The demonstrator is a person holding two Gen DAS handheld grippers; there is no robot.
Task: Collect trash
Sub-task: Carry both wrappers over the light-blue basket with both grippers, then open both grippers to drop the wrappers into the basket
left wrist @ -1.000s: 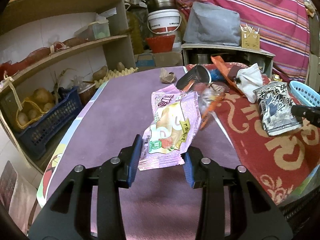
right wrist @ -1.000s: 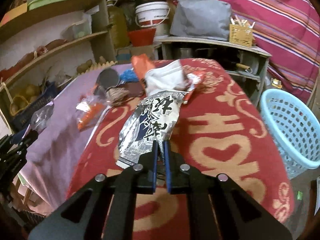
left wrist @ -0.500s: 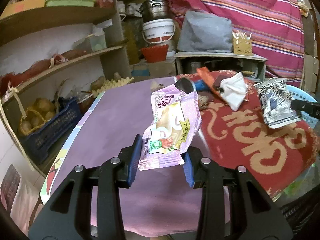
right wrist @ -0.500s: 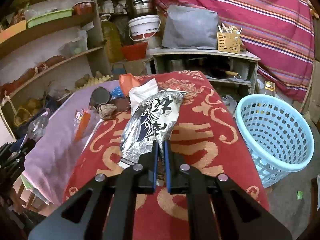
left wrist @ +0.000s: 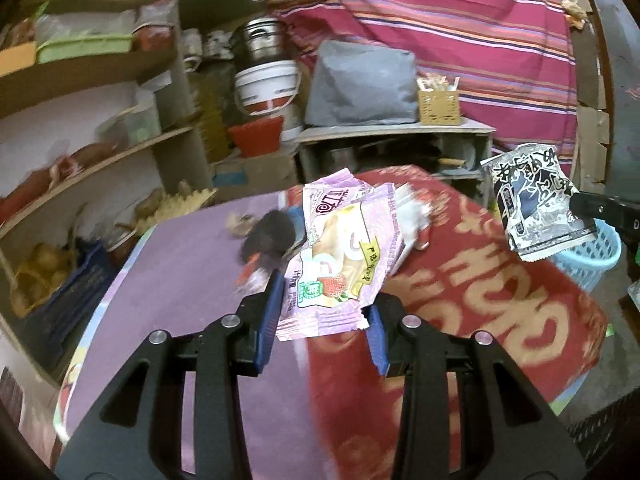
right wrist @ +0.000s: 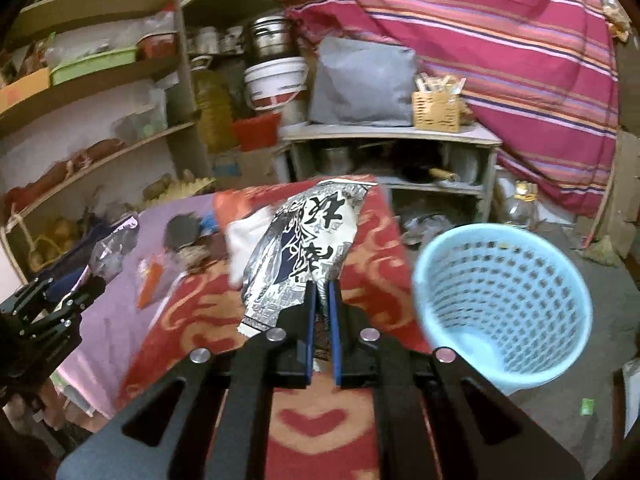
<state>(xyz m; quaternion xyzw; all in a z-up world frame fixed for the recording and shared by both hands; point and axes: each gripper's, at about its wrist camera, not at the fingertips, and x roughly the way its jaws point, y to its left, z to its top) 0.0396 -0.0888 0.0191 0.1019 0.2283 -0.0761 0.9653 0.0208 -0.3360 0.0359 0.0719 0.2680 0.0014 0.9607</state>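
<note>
My left gripper point(left wrist: 323, 300) is shut on a pink snack wrapper point(left wrist: 345, 256) with a strawberry picture, held up above the table. My right gripper point(right wrist: 321, 292) is shut on a black-and-white foil bag point(right wrist: 308, 248), also lifted off the red cloth. The same foil bag point(left wrist: 534, 208) shows at the right of the left wrist view, over the light blue basket point(left wrist: 592, 252). In the right wrist view that blue perforated basket point(right wrist: 504, 300) stands on the floor just right of the table. More trash point(right wrist: 192, 240) lies on the table further back.
The table carries a purple cover point(left wrist: 180, 264) and a red patterned cloth point(right wrist: 372, 240). Shelves point(left wrist: 100, 160) with food and boxes line the left side. A low cabinet point(right wrist: 392, 148) with a grey bag, a bucket and a pot stands behind, before a striped curtain.
Both grippers have risen and swung right with their wrappers. The blue basket has come closer and larger in the right wrist view. The table has dropped away below.
</note>
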